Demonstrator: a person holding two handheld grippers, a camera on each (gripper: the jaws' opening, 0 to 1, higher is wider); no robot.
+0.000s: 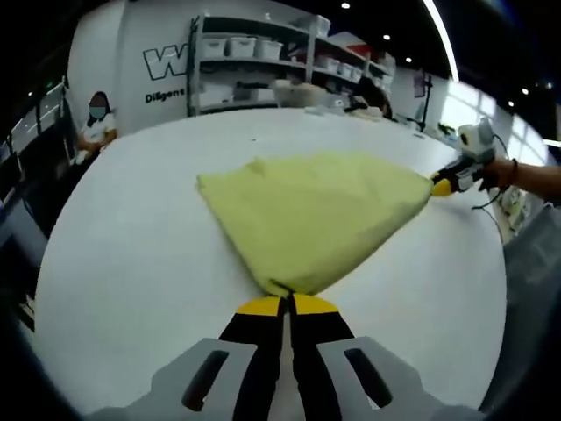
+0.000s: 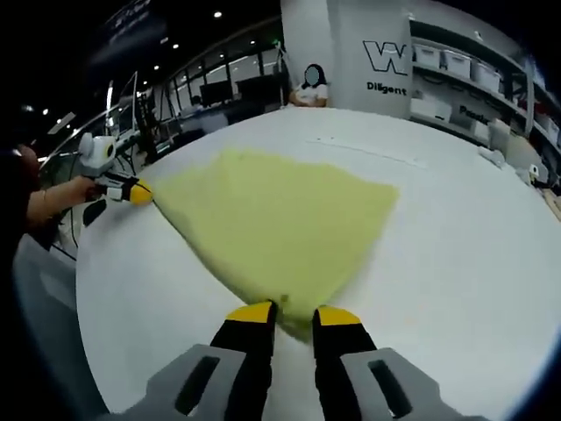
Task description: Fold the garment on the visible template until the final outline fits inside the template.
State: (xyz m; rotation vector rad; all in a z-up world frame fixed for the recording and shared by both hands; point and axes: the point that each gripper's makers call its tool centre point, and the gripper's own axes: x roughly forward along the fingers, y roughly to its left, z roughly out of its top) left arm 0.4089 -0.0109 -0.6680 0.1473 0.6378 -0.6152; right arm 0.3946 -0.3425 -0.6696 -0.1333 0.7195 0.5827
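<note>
While both corners are pinched, yellow garment [image 1: 307, 215] spreads taut.

Left gripper [image 1: 287, 303] jaws closed together; right gripper [image 2: 294, 314] jaws slightly parted, both held low and level

White worktop [image 1: 131, 254] spread ahead of the jaws. Beyond it stood metal shelving [image 1: 254, 61] with white bins, against a white wall [image 1: 131, 53] with dark lettering. A seated person [image 1: 96, 123] was far left. Ceiling spotlights and a strip light [image 1: 443, 39] glowed overhead.
</note>
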